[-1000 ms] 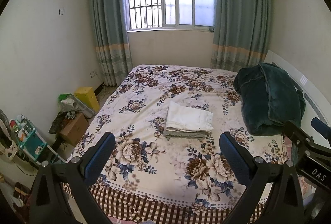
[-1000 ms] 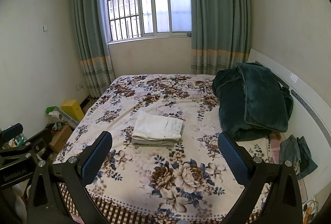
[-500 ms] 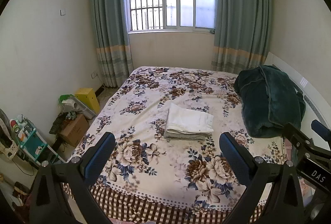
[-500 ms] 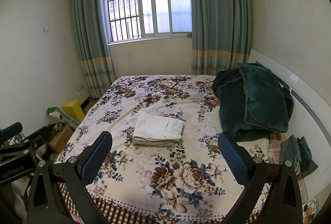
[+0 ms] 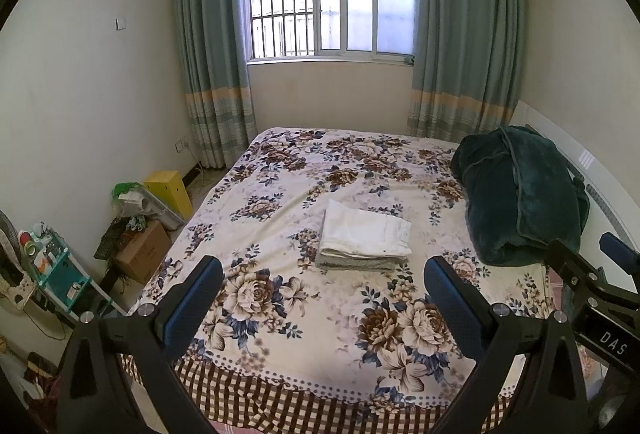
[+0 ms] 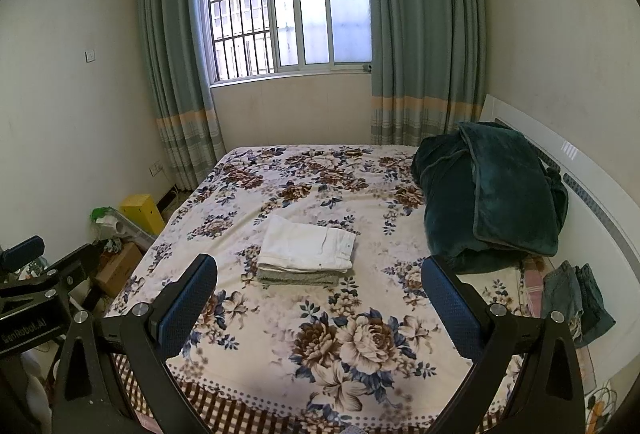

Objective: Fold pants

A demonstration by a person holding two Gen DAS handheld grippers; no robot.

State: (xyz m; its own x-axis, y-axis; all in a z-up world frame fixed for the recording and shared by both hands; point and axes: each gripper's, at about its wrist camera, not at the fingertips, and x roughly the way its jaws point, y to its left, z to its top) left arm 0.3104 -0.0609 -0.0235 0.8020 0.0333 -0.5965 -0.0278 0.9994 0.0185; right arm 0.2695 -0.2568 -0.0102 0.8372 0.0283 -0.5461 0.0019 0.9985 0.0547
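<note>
White pants [image 5: 365,234] lie folded atop a grey garment [image 5: 354,265] mid-frame on the floral bed [image 5: 304,314] — both grippers, left gripper [image 5: 322,282] and right gripper [image 6: 318,280], held well back, wide and empty, likely because folding looks finished.

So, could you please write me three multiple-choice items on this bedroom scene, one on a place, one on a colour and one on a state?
1. Where do the folded white pants lie?
A. on a grey folded garment on the bed
B. on the floor
C. on the windowsill

2. What colour is the blanket heaped by the headboard?
A. red
B. dark green
C. yellow

3. How do the left gripper and right gripper stand?
A. both shut on cloth
B. one holds the pants
C. both open and empty

Answers: 1 A, the white pants top a grey layer mid-bed; 2 B, the heap is deep green; 3 C, wide gaps show between the fingers, nothing held.
</note>
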